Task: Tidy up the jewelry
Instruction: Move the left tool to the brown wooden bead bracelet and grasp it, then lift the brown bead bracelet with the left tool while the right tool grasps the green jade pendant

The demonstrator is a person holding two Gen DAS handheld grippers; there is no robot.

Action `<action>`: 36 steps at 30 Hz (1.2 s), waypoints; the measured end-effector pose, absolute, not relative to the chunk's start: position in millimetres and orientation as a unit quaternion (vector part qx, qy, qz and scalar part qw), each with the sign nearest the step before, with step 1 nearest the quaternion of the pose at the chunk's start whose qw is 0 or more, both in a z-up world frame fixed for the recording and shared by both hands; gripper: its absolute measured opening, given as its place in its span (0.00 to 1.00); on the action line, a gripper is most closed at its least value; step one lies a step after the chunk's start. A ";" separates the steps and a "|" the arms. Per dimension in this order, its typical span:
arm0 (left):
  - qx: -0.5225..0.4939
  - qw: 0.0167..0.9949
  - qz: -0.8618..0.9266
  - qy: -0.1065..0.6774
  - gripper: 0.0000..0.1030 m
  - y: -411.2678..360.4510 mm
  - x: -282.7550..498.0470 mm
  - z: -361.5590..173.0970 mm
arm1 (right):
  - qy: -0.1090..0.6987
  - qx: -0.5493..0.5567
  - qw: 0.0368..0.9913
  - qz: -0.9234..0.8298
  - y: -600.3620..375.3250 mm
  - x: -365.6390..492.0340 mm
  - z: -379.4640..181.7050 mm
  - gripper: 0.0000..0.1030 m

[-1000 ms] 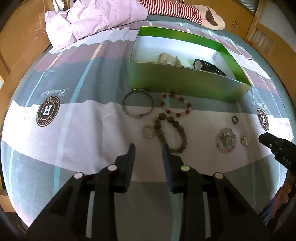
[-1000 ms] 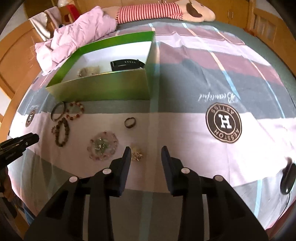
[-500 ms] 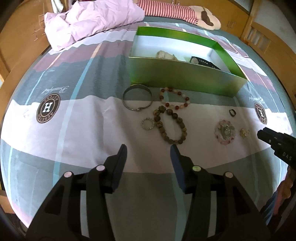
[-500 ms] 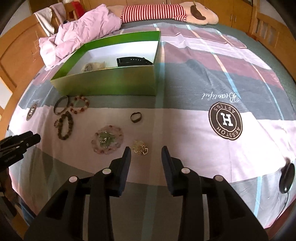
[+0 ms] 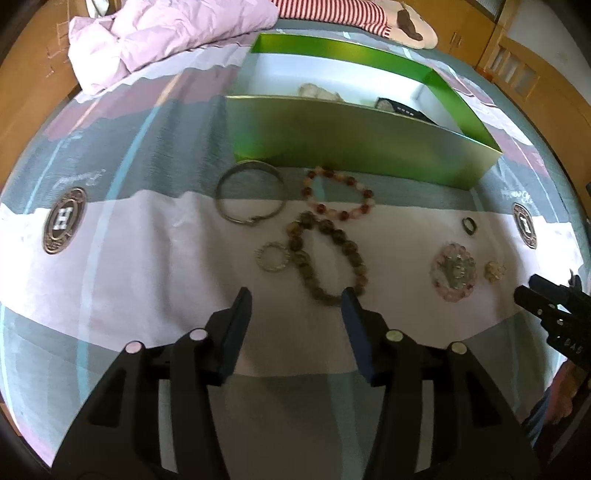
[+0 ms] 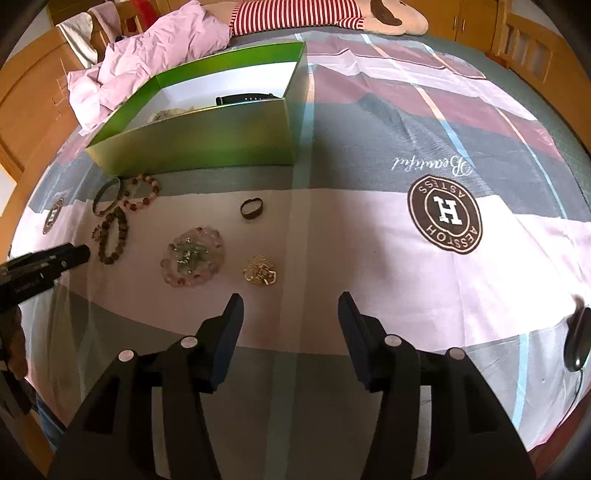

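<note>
Jewelry lies on the bedsheet in front of a green box (image 5: pixel 354 147). My left gripper (image 5: pixel 295 295) is open, just short of a brown bead bracelet (image 5: pixel 325 254) and a small silver ring-bracelet (image 5: pixel 273 256). A metal bangle (image 5: pixel 251 197) and a red-and-pink bead bracelet (image 5: pixel 338 195) lie nearer the box. My right gripper (image 6: pixel 290 301) is open, just short of a gold trinket (image 6: pixel 260 271) and a pink bead bracelet with a green pendant (image 6: pixel 192 256). A dark ring (image 6: pixel 252 208) lies beyond. The box (image 6: pixel 199 144) holds a black watch (image 6: pixel 245 99) and a pale bracelet (image 5: pixel 319 92).
A crumpled pink quilt (image 5: pixel 159 33) and a striped plush toy (image 6: pixel 321 14) lie at the far end of the bed. A black mouse-like object (image 6: pixel 576 339) sits at the right edge. Wooden furniture surrounds the bed.
Both grippers have opened wider and moved lower and closer to the jewelry. The jewelry itself has not moved.
</note>
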State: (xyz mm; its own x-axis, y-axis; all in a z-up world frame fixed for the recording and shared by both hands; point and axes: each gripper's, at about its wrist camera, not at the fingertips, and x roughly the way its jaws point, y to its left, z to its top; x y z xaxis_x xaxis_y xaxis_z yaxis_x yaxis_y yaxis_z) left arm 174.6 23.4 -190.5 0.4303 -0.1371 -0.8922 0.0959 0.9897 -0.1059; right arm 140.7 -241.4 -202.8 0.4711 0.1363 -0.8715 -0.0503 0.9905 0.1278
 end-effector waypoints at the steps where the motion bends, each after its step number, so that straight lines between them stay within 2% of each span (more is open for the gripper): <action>1: -0.025 0.842 -0.077 0.533 0.41 19.3 175.2 -192.1 | 0.510 0.044 0.857 0.059 -240.0 141.4 -201.8 0.52; 6: -0.033 0.833 -0.082 0.546 0.37 2.0 184.9 -199.4 | 0.499 0.029 0.863 0.073 -226.1 154.1 -194.0 0.51; 9: -0.033 0.823 -0.071 0.562 0.29 -5.7 194.4 -207.7 | 0.499 0.017 0.863 0.080 -214.4 165.1 -193.2 0.50; 13: -0.044 0.822 -0.076 0.563 0.12 -9.2 199.1 -209.7 | 0.503 0.003 0.857 0.116 -189.3 174.7 -195.1 0.46; 15: -0.041 0.822 -0.079 0.563 0.10 -10.2 197.7 -210.7 | 0.506 -0.012 0.853 0.129 -175.1 178.4 -198.5 0.46; 17: -0.040 0.819 -0.085 0.565 0.10 -10.8 193.9 -211.8 | 0.514 -0.026 0.847 0.137 -162.7 183.5 -205.5 0.46; 20: -0.043 0.816 -0.087 0.569 0.08 -4.5 186.9 -213.3 | 0.526 -0.040 0.837 0.144 -151.9 185.5 -217.1 0.28; 21: -0.045 0.816 -0.089 0.569 0.08 -2.6 185.7 -213.3 | 0.522 -0.041 0.839 0.146 -151.3 183.0 -216.3 0.25; 22: -0.050 0.816 -0.090 0.569 0.08 0.9 182.7 -212.3 | 0.524 -0.040 0.837 0.150 -151.6 181.7 -215.6 0.13; 23: -0.052 0.816 -0.088 0.569 0.08 4.4 179.5 -210.9 | 0.529 -0.025 0.833 0.161 -154.0 178.5 -213.9 0.06; 36: -0.062 0.832 -0.085 0.544 0.08 32.3 145.0 -179.2 | 0.503 0.028 0.847 0.173 -199.1 124.0 -170.3 0.06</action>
